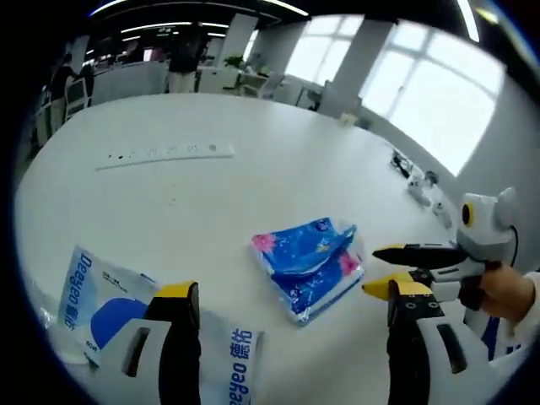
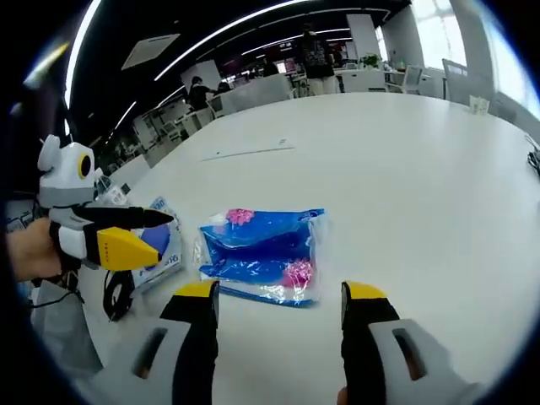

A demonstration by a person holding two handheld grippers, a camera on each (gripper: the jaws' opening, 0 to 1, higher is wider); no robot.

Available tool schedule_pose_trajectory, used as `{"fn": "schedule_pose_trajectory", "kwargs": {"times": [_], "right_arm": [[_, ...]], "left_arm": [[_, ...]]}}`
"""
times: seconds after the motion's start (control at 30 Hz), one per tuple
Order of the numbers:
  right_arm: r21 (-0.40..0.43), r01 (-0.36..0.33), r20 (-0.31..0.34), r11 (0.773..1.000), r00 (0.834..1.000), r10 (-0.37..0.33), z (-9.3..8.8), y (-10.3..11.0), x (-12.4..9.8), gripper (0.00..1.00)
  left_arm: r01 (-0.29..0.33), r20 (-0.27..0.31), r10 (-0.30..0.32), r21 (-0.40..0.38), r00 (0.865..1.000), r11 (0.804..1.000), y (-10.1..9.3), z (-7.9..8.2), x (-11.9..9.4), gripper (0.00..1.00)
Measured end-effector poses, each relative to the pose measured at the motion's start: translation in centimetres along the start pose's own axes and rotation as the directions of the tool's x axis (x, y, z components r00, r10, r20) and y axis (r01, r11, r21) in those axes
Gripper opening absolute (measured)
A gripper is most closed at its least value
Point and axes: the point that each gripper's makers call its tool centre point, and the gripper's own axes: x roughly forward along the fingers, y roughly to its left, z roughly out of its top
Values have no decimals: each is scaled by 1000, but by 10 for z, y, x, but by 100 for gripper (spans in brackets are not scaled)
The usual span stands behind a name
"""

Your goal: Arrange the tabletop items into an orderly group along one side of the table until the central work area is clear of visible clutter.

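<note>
A blue tissue pack (image 1: 308, 261) with pink flowers lies on the white table (image 1: 253, 186), just ahead of my left gripper (image 1: 291, 295), which is open and holds nothing. A white and blue wipes pack (image 1: 101, 304) lies at that gripper's left jaw, and a second white pack (image 1: 232, 367) lies between the jaws. My right gripper (image 1: 371, 270) comes in from the right beside the tissue pack. In the right gripper view, the tissue pack (image 2: 261, 249) lies just beyond my open right gripper (image 2: 280, 295). My left gripper (image 2: 164, 229) hovers over the wipes pack (image 2: 164, 253).
A long white power strip (image 1: 164, 154) lies far across the table (image 2: 405, 169). Small items (image 1: 418, 181) sit at the table's right edge. A black cable (image 2: 114, 295) hangs near the left edge. A person's hand (image 1: 506, 291) holds the right gripper. Office desks and chairs stand behind.
</note>
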Motion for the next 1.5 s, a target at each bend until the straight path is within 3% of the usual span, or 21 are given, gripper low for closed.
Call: {"fn": "schedule_pose_trajectory", "kwargs": {"times": [0.37, 0.5, 0.77, 1.03, 1.2, 1.27, 1.5], "right_arm": [[15, -25, 4, 1000, 1000, 25, 5, 15, -1, 58], [7, -33, -3, 999, 999, 33, 3, 20, -4, 58], [13, -46, -11, 999, 999, 47, 1, 31, -3, 58], [29, -47, -11, 998, 999, 47, 2, 44, -1, 58], [50, -40, -16, 998, 999, 41, -5, 60, -3, 58], [53, -39, -22, 998, 999, 40, -10, 66, -3, 58], [79, -23, -45, 997, 999, 27, -26, 92, -9, 58]], "left_arm": [[-21, 28, 22, -15, 999, 1000, 14, 2, -24, 88], [-34, 42, 39, -107, 998, 994, 23, -2, -29, 87], [-34, 25, 37, -113, 999, 993, 31, -10, -36, 86], [-38, 41, 43, -122, 998, 992, 46, -3, -53, 84], [-55, 44, 61, -125, 997, 991, 69, -3, -69, 83], [-70, 17, 73, -112, 997, 991, 80, -9, -74, 83], [-52, -5, 52, -95, 999, 994, 92, -14, -89, 82]]}}
